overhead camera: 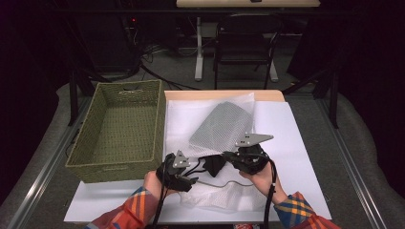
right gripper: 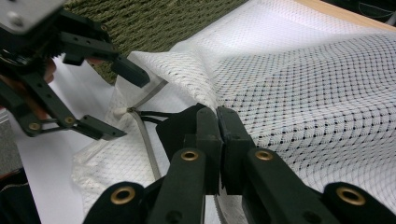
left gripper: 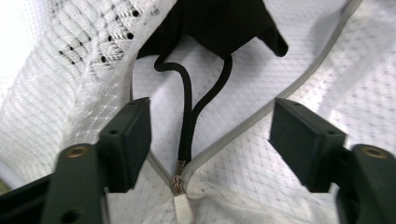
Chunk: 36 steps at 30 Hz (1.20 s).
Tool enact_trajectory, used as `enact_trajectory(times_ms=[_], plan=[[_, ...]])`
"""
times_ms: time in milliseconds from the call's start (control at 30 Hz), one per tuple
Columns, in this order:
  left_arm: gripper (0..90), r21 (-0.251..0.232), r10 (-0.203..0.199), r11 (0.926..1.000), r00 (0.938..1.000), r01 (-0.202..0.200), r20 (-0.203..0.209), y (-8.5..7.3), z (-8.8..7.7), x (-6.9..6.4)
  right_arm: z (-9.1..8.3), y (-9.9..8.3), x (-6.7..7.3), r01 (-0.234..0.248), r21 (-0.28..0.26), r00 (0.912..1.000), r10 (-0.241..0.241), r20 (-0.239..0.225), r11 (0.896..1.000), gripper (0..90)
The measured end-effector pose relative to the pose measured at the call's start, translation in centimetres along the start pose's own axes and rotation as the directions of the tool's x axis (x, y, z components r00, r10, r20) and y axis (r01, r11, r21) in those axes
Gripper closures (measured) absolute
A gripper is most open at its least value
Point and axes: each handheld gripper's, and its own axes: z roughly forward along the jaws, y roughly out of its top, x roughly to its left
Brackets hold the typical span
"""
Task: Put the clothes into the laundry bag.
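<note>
The left gripper has its 2 jaws wide apart, and nothing is pressed between them. Right between the jaws, near their base, sits the small metal zipper pull of a white mesh bag. A thin black cord is tied to the pull and runs up and away from the jaws. Past the jaw tips the cord reaches a black cloth that lies inside the bag's open mouth. The grey zipper edge splits into a V shape from the pull outward, with 1 side passing each jaw.

The right gripper has its 2 jaws pressed together, pinching the mesh bag's edge at their tips, with the black cloth just to the left of them. To the right of these jaws the mesh stretches out wide, with a grey thing showing through it. To the left of the jaws, a bit farther off, the left gripper's open jaws stand around the zipper end.

From above, both grippers sit close together at the near end of the bag. The bag lies on a white sheet. A green woven basket stands just beside the left gripper, on its outer side.
</note>
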Motion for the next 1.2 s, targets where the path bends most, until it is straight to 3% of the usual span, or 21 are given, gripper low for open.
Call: enact_trajectory(times_ms=[200,433,567,833,900,1000,1200], plan=[[18.9,-0.044,-0.021,0.9988,0.9995,0.020,-0.025,0.0,-1.3,-0.1,0.0,0.0,0.0,0.000,0.000,1.0000,0.000,0.001,1.000,88.6],[18.9,-0.101,-0.054,0.9940,0.9920,0.042,-0.114,0.5,-1.9,0.1,0.0,0.0,0.0,0.001,0.001,1.0000,-0.001,0.002,1.000,88.6],[18.8,-0.094,-0.047,0.9949,0.9902,0.035,-0.131,0.8,-1.8,0.3,0.0,0.0,0.0,-0.002,0.000,1.0000,0.002,0.002,1.000,88.7],[11.0,-0.077,-0.057,0.9959,0.9910,0.048,-0.121,1.5,-0.2,0.9,-0.1,0.0,0.1,0.001,0.000,1.0000,-0.001,0.001,1.000,88.7],[14.1,-0.095,-0.042,0.9950,0.9904,0.029,-0.131,1.7,0.1,1.0,-0.1,0.0,0.1,0.002,0.001,1.0000,-0.002,-0.001,1.000,88.6],[28.6,-0.105,-0.046,0.9940,0.9893,0.032,-0.138,1.9,0.5,1.1,-0.1,-0.1,0.1,0.000,0.001,1.0000,0.000,0.003,1.000,88.7],[36.8,-0.098,-0.048,0.9946,0.9880,0.034,-0.147,1.9,0.9,1.3,-0.4,-0.2,0.1,0.001,-0.003,1.0000,-0.001,0.007,1.000,88.7]])
